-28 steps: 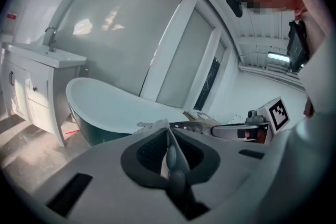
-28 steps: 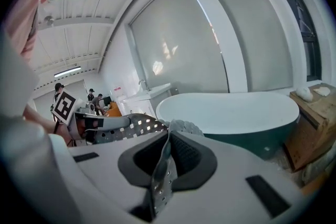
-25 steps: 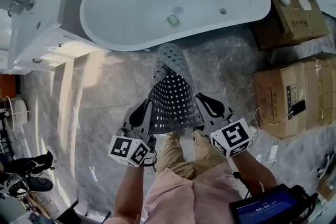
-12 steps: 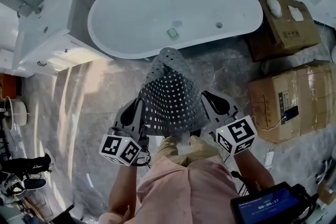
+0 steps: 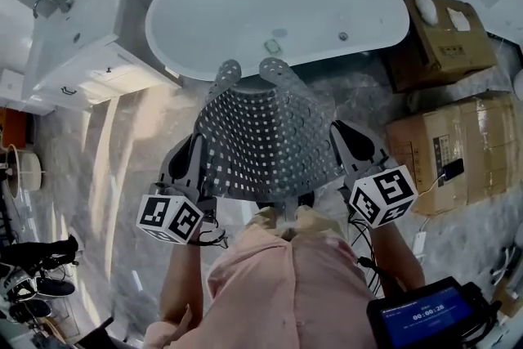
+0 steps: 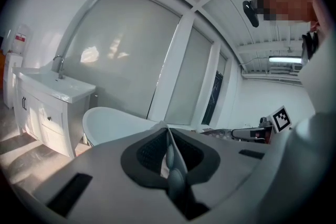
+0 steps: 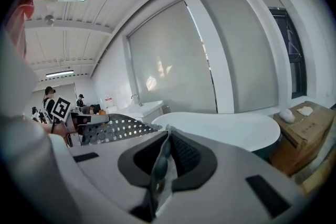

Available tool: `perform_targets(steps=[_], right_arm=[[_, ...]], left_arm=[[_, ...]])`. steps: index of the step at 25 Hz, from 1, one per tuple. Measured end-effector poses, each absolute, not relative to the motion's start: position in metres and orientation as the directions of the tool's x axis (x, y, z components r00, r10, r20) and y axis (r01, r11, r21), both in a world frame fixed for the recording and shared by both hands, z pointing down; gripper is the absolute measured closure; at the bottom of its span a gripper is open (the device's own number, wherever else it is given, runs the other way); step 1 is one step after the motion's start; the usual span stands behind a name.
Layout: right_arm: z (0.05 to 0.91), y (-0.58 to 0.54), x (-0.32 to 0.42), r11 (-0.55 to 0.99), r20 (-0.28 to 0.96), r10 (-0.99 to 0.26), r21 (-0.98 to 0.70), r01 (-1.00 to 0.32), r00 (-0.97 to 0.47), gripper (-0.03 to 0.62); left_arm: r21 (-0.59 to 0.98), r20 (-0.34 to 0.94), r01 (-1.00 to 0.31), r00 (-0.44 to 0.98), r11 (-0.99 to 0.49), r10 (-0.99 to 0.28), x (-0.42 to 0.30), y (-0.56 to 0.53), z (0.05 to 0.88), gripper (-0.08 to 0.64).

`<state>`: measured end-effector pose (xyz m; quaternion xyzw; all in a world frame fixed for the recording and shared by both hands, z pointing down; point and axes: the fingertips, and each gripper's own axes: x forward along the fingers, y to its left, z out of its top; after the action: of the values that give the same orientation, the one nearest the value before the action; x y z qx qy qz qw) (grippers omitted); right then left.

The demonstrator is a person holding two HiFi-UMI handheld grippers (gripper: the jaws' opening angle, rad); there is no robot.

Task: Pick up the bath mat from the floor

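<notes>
- The bath mat [image 5: 265,139] hangs spread as a sheet between the two claws, in front of the person and above the floor [image 5: 122,143]. Its two far lobes point toward the bathtub [image 5: 278,12].
- The left claw [image 5: 196,158] is clamped on the mat's left edge and the right claw [image 5: 347,145] on its right edge.
- To lift it well, I would raise both hands evenly and hold them well apart, so the sheet neither sags nor folds.
- Each pinch takes only a thin strip of a floppy edge, so the squeeze should be firm and jerks avoided.
- The far lobes need watching, because they could brush the bathtub rim.
- Only the head view shows the whole mat and both claws, but not how the pads meet it.
- The left gripper view shows the edge pressed between closed pads, with a vanity [image 6: 50,97] beyond.
- The right gripper view shows the same pinch, the perforated sheet stretching leftward, and a cardboard box [image 7: 304,128].
</notes>
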<state>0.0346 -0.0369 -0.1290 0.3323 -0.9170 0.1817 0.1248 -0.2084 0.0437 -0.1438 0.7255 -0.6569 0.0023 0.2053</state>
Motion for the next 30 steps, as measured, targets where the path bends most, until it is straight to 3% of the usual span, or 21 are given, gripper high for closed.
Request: perform_targets(steps=[12, 30], right_arm=[[-0.173, -0.049, 0.04, 0.69, 0.253, -0.651, -0.196, -0.697, -0.715, 0.561], [-0.199, -0.06, 0.055, 0.683, 0.191, -0.685, -0.168, -0.711, -0.703, 0.561]], left_arm=[[0.231, 0.205, -0.973, 0.031, 0.018, -0.978, -0.25, 0.046, -0.182, 0.525], [0.176, 0.167, -0.983, -0.024, 0.054, -0.986, -0.245, 0.048, -0.206, 0.525]])
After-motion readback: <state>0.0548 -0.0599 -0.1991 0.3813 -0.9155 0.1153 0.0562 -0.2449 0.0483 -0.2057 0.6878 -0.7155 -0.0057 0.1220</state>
